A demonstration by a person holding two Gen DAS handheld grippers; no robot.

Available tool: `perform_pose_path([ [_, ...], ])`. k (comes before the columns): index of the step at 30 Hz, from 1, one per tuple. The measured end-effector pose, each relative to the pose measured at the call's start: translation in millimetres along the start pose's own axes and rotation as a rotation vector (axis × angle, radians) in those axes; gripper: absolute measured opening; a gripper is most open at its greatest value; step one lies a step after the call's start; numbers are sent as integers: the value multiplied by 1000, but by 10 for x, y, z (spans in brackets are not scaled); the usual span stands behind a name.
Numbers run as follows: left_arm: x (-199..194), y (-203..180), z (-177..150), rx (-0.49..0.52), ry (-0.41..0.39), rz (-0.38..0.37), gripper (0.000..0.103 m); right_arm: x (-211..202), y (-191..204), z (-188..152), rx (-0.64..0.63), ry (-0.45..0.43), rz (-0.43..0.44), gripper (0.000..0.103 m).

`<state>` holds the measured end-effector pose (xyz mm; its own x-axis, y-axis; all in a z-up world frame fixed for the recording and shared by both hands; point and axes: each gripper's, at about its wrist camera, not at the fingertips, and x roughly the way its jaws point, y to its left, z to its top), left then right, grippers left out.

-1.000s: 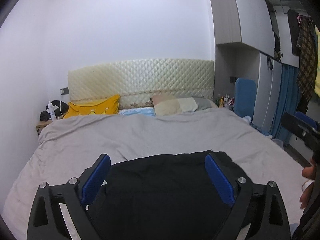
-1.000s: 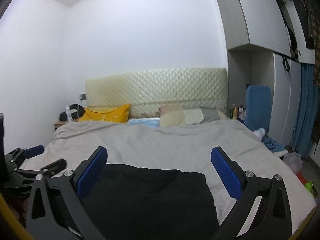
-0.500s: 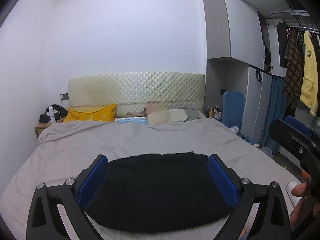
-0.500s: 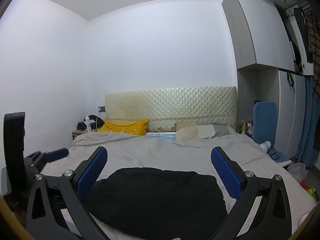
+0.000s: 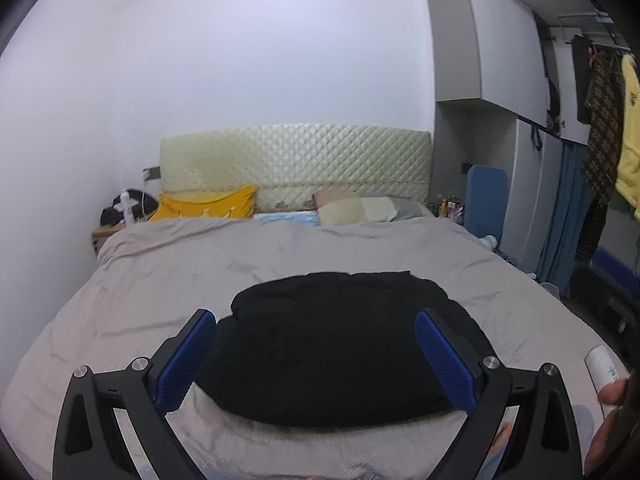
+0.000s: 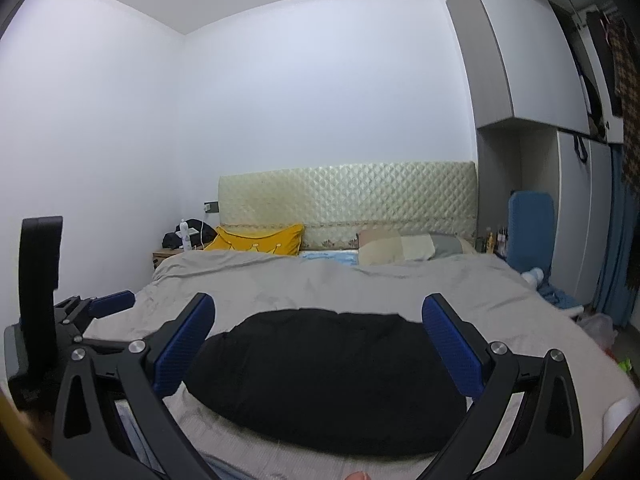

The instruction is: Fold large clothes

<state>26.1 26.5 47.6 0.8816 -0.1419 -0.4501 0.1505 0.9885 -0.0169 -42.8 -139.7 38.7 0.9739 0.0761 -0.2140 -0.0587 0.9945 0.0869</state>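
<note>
A black garment [image 5: 340, 344] lies folded in a flat, rounded bundle on the grey bed cover [image 5: 160, 280], near the bed's foot. It also shows in the right wrist view [image 6: 324, 376]. My left gripper [image 5: 316, 356] is open and empty, held back above the near edge of the garment. My right gripper [image 6: 318, 350] is open and empty too, pulled back over the bed's foot. The left gripper shows at the left edge of the right wrist view [image 6: 96, 308].
Yellow pillow [image 5: 208, 208] and patchwork pillow [image 5: 360, 210] lie by the quilted headboard [image 5: 296, 164]. A nightstand [image 6: 164, 258] stands at the far left. Wardrobe, blue board [image 5: 486, 196] and hanging clothes [image 5: 604, 128] line the right side. A white roll [image 5: 602, 372] is at the right.
Both grippers have pulled back and risen away from the black garment, so more of it and the bed shows. The garment stays flat on the cover.
</note>
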Motion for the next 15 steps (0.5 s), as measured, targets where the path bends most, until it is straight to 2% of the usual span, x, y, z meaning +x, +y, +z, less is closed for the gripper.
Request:
perform_pose_path([
  [9,118,79,-237,-12,61,-8,101,214,-103,-579,28,167,-43,103],
  [15,234,102,-350,-14,101,-5,101,242,-146,-721,23,209,-62,103],
])
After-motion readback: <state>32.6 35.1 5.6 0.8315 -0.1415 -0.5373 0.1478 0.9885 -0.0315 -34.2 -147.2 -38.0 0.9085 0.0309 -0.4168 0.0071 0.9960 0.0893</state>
